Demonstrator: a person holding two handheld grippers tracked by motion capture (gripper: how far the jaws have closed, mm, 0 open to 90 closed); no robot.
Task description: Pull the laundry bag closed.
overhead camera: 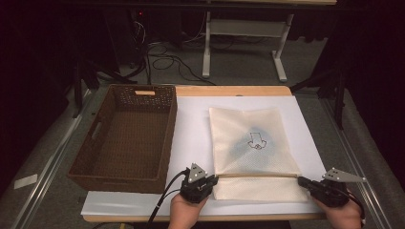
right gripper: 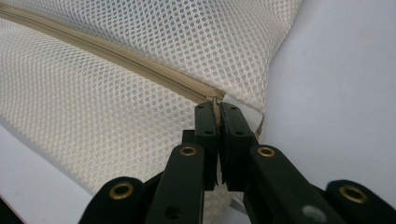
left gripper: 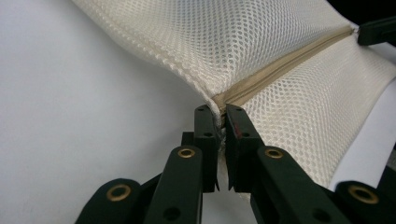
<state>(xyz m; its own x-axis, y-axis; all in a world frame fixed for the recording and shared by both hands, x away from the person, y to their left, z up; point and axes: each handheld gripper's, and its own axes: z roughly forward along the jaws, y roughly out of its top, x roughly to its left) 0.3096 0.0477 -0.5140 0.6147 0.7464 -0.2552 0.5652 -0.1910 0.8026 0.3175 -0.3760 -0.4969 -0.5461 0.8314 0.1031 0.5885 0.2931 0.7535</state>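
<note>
A cream mesh laundry bag with a tan zipper lies on the white table cover, a blue item showing dimly through it. My left gripper is shut on the zipper's left end. At the other end my right gripper is shut on the bag at the zipper's right end. The zipper runs taut between the two, and a strip of mesh folds toward the front edge below it.
An empty brown wicker basket stands to the left of the bag. The white cover has bare room between basket and bag. Table legs and cables lie on the floor beyond the far edge.
</note>
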